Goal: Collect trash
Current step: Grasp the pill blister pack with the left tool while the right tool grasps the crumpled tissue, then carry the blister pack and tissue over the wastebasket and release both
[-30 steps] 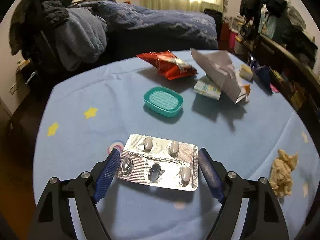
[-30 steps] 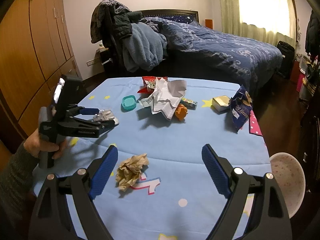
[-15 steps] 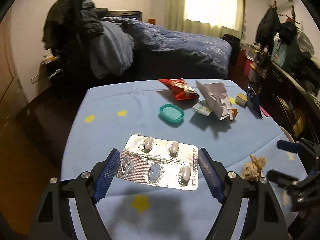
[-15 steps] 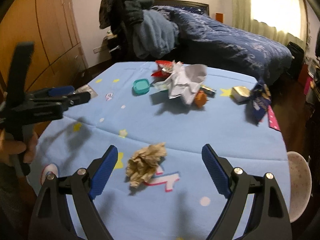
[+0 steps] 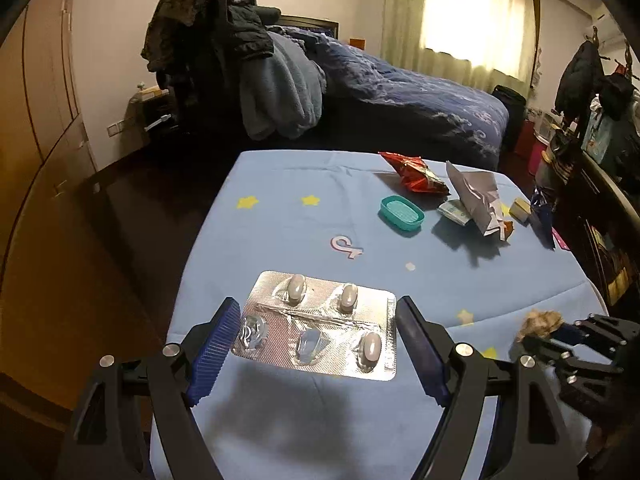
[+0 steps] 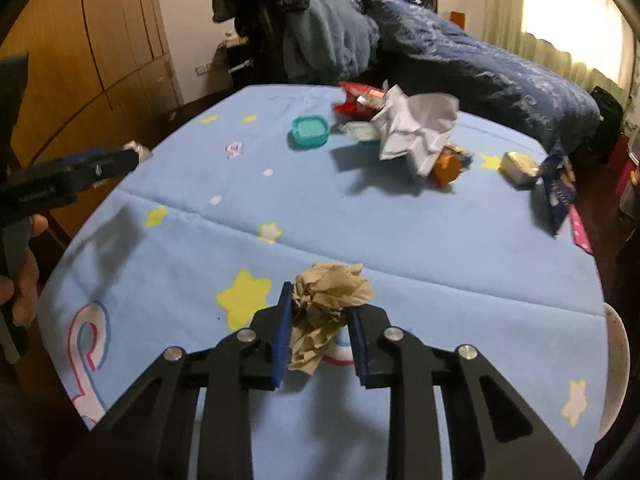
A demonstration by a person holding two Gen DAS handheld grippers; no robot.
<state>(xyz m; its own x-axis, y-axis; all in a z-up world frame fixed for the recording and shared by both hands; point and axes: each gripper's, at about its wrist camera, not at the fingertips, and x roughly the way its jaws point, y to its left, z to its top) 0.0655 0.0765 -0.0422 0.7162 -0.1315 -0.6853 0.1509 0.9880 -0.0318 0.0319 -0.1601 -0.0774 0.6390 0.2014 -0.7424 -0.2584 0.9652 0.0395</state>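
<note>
Right claw (image 6: 318,334), angled down, is closing around crumpled paper (image 6: 330,292).

Two close tool-mounted views, shared table (image 5: 280,184)

This is a bedroom in a home. A bed (image 5: 420,92) under a dark blue quilt stands by a curtained window (image 5: 476,16), with coats and a fleece blanket heaped (image 5: 248,60) at its head. Wooden wardrobe doors (image 6: 100,40) line one wall, and a bench (image 6: 360,224) wears a star-printed blue cloth.
</note>
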